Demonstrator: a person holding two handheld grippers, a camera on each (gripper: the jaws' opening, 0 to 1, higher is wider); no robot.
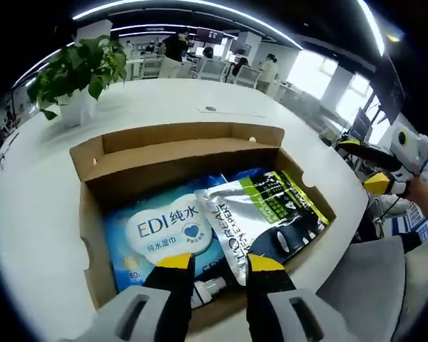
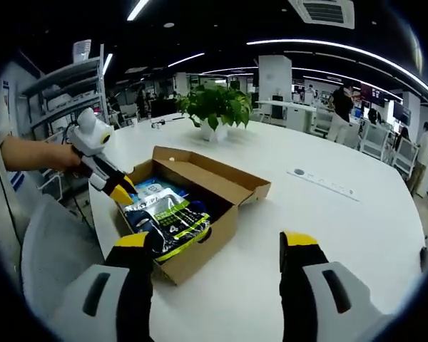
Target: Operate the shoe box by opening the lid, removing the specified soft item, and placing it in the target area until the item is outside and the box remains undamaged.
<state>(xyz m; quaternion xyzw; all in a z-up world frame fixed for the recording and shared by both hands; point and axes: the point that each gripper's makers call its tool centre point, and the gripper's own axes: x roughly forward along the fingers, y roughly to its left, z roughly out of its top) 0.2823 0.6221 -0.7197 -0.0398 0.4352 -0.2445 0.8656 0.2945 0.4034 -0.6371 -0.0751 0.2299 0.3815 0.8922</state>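
An open brown cardboard shoe box (image 1: 93, 235) sits on the white round table (image 1: 36, 206), its lid (image 1: 192, 135) folded back on the far side. Inside lie a blue wet-wipes pack (image 1: 164, 231), a silver pouch (image 1: 235, 214) and a black-and-green packet (image 1: 296, 203). My left gripper (image 1: 220, 265) is open over the box's near edge, above the wipes and a small white tube (image 1: 208, 288). In the right gripper view the box (image 2: 214, 235) is ahead to the left. The left gripper (image 2: 120, 189) hangs over its left end. My right gripper (image 2: 215, 242) is open, off the box over bare table.
A potted plant (image 1: 75, 71) (image 2: 214, 107) stands beyond the box. A small flat object (image 2: 299, 172) lies on the table to the right. A grey chair back (image 2: 50, 249) is close to the table edge. Shelves (image 2: 64, 92), chairs and people fill the background.
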